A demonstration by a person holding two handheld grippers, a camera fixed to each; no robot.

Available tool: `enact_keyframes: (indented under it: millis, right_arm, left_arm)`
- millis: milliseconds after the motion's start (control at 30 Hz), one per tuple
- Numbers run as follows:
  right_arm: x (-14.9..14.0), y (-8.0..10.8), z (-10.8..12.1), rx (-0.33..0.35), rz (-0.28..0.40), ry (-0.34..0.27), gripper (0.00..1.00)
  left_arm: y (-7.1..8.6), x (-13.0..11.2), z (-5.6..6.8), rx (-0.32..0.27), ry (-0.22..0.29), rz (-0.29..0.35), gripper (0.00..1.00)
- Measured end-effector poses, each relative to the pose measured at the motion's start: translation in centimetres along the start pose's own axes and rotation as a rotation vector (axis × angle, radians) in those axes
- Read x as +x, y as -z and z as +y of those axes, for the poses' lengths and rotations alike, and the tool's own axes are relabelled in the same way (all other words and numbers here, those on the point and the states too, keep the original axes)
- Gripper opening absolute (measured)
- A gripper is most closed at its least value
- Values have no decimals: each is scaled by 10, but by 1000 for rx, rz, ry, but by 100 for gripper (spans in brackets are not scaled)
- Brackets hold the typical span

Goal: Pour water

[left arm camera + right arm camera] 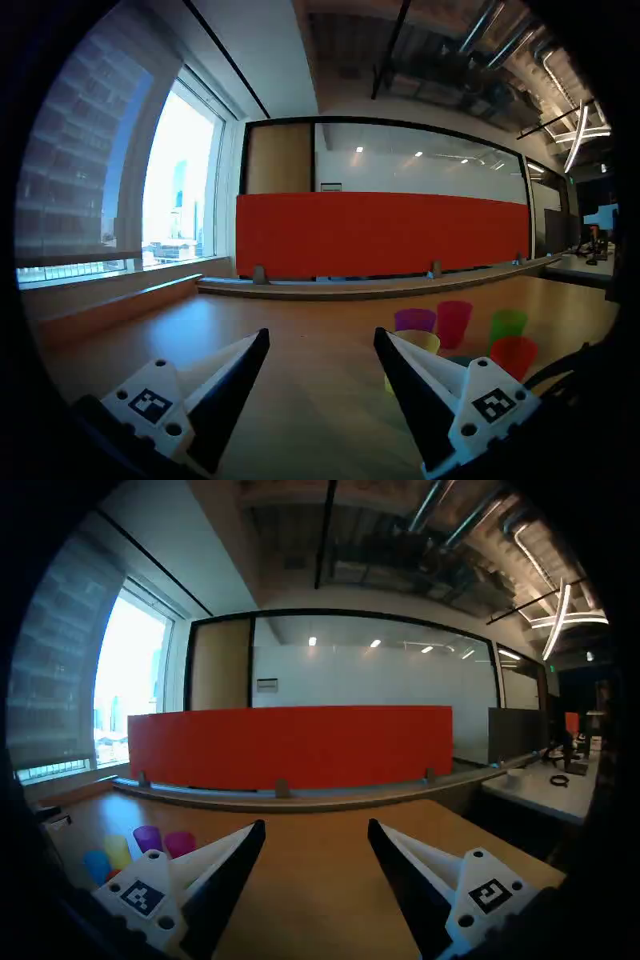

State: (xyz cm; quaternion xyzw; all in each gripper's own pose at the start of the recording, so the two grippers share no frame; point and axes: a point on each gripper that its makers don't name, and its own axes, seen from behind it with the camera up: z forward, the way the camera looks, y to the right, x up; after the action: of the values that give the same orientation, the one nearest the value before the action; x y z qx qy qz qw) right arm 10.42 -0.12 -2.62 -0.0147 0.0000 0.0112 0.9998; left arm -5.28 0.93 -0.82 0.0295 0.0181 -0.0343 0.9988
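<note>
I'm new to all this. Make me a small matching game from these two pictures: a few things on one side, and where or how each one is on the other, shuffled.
Things:
1. divider panel
2. cups
3. left hand-held gripper
4. window

Descriptions:
A. bright with daylight, at the far left
B. open, holding nothing
C. red, standing along the back of the desk
D. grouped together on the wooden desk

Pairs: 1-C, 2-D, 3-B, 4-A

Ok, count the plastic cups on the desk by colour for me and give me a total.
Purple cup: 1
Pink cup: 1
Green cup: 1
Red cup: 1
Yellow cup: 1
Blue cup: 1
Total: 6 cups
</note>
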Motion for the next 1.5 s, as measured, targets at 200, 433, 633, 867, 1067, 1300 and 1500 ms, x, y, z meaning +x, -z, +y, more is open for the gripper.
enact_keyframes:
  millis: [200,433,633,867,1067,1300,1500]
  right_arm:
    - [1,1,1,-2,1,-1,99]
    - [0,3,1,0,3,-12,99]
    - [-1,5,2,2,5,-20,99]
    - [-4,7,1,4,12,-17,99]
    - [-9,11,-5,26,19,-7,99]
    - [-21,10,-9,37,29,25,99]
    - [-21,8,-21,55,72,65,99]
  left_arm:
    - [-1,-4,0,-2,0,-18,97]
    - [-1,-3,1,-9,1,-17,97]
    - [-2,-4,0,-8,0,-19,97]
    - [-2,-5,0,-8,-1,-20,97]
    - [-2,-4,0,-8,-2,-20,97]
    - [-2,-4,-1,-8,-2,-21,98]
    - [-2,-4,-1,-8,-2,-21,97]
